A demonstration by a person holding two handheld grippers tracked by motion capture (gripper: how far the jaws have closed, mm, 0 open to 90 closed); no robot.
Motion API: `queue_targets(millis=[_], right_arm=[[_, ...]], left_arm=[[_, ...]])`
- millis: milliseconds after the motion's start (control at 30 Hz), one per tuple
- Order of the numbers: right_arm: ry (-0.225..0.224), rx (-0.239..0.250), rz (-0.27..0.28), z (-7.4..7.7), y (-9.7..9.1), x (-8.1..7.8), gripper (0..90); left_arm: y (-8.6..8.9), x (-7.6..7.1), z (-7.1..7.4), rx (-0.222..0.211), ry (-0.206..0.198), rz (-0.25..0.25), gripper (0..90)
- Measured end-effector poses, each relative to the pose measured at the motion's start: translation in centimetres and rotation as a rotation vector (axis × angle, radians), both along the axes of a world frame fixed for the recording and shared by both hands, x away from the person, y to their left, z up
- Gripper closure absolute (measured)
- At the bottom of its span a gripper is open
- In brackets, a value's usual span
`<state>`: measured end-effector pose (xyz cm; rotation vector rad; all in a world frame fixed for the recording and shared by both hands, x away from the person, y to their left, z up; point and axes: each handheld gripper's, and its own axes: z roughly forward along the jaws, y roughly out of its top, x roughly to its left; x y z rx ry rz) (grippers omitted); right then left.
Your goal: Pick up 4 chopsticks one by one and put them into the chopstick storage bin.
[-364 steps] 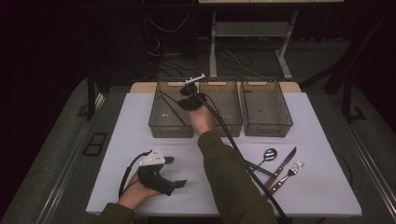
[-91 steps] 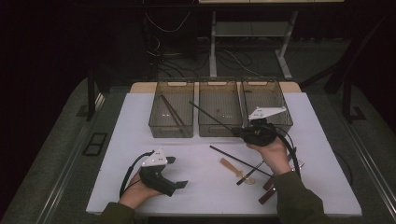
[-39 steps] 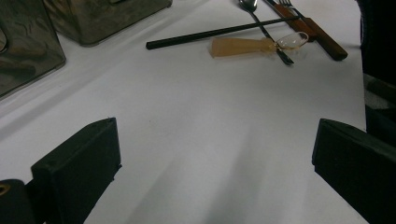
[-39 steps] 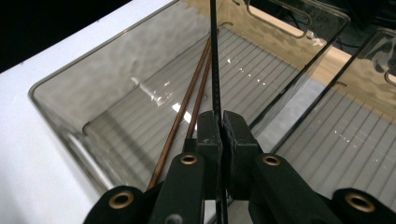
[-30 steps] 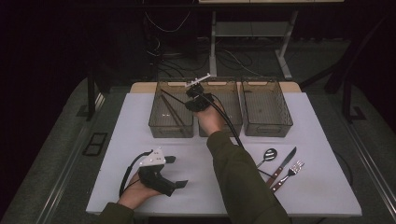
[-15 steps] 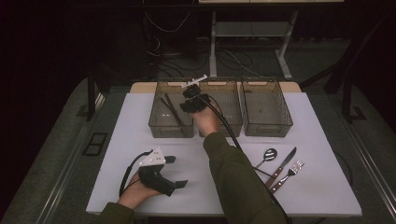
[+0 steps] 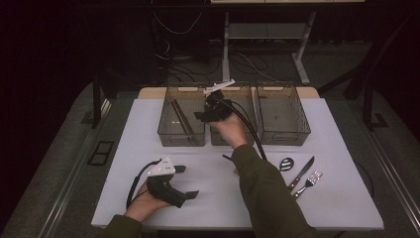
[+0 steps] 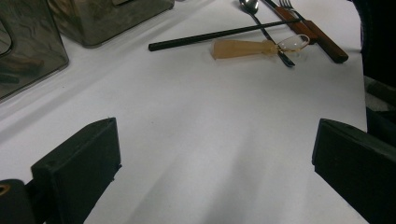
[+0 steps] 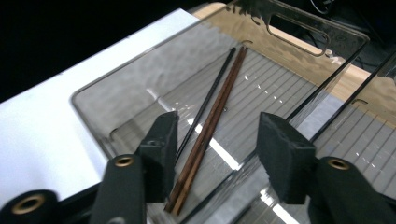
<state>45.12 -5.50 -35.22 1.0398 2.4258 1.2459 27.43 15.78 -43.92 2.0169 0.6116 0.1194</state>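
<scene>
Both of my right gripper (image 9: 215, 154) pads (image 9: 161, 149) have just been spreading apart, gripping nothing, above the left bin (image 9: 116, 98). Below them, three chopsticks (image 9: 210, 119) lie on its ribbed floor, side by side, running from near my jaws toward the far handle wall; the neighbouring bin (image 7: 233, 136) looks empty.

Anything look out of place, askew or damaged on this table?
Nothing looks damaged or spilled. One black chopstick lies loose on the white table, slanting across the spoon near a tan-handled utensil, while three chopsticks already lie in the left bin.
</scene>
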Motion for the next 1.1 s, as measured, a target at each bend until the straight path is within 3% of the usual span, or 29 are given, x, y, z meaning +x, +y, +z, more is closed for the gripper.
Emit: queue_targets(millis=[333, 633, 900, 1100], right_arm=[[-0.018, 0.024, 0.051, 0.6, -3.6, -2.0, 39.6], [-0.031, -0.006, 0.107, 0.5, -6.9, -3.8, 35.7], [-0.03, 0.021, 0.112, -0.2, -9.7, -5.4, 35.8], [-0.038, 0.035, 0.116, -0.6, -11.3, -6.6, 35.9]], left_arm=[[0.0, 0.0, -0.1, 0.003, 0.002, 0.01, 0.8], [0.0, 0.0, -0.1, 0.023, -0.004, 0.008, 0.8], [-0.1, 0.0, -0.3, 0.051, -0.025, 0.031, 2.9], [0.0, 0.0, -0.3, 0.045, -0.021, 0.062, 4.3]])
